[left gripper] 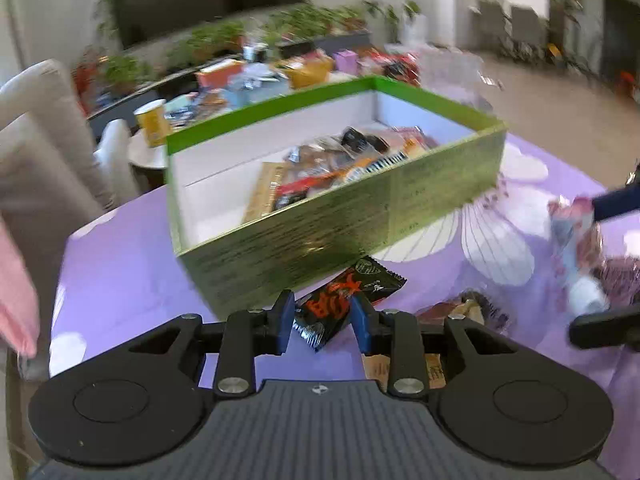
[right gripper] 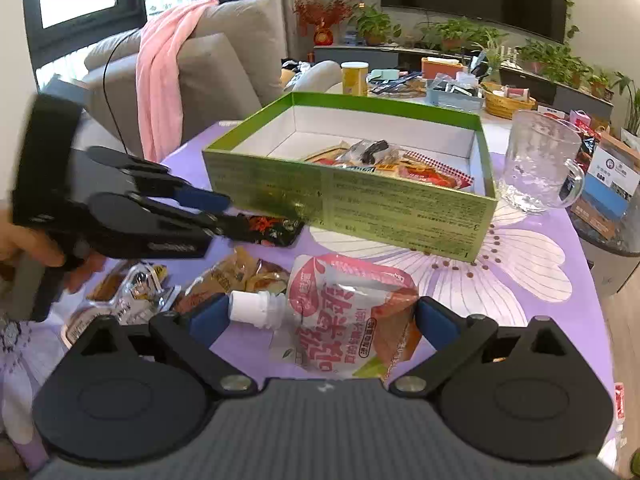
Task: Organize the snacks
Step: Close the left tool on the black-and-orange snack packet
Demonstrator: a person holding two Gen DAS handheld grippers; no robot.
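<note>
A green box with a white inside holds several snack packets; it also shows in the right wrist view. My left gripper is shut on a black packet with orange print, just in front of the box's near wall; it also shows in the right wrist view. My right gripper has its jaws wide around a pink and white spouted pouch on the purple flowered tablecloth. I cannot tell if the pads touch the pouch.
Several loose snack packets lie on the cloth left of the pouch. A clear glass mug stands right of the box. A grey sofa with a pink towel is behind. A cluttered side table lies beyond.
</note>
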